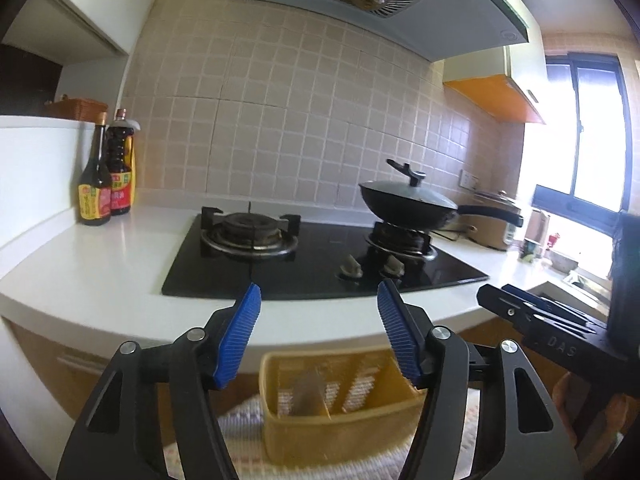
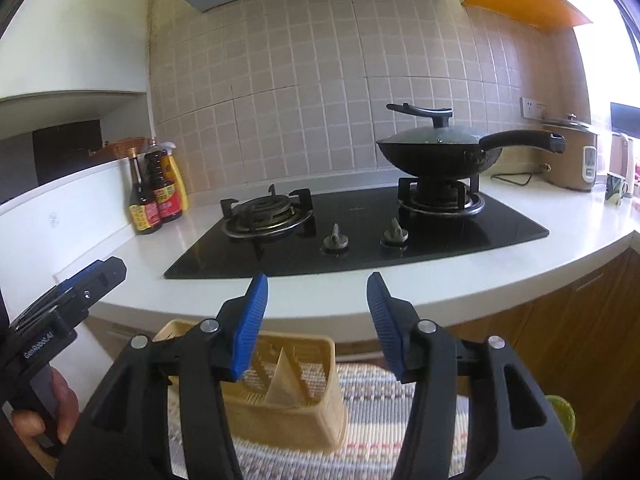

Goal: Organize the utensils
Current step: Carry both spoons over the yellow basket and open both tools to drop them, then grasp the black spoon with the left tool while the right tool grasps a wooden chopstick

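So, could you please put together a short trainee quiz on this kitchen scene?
1. True or false: the wok on the burner has a lid.
2. The yellow utensil basket sits: A) on the counter, B) below the counter edge, on a striped mat, C) on the hob.
3. Does the left gripper or the right gripper hold anything?

Key: 1 true; 2 B; 3 no, both are open and empty.
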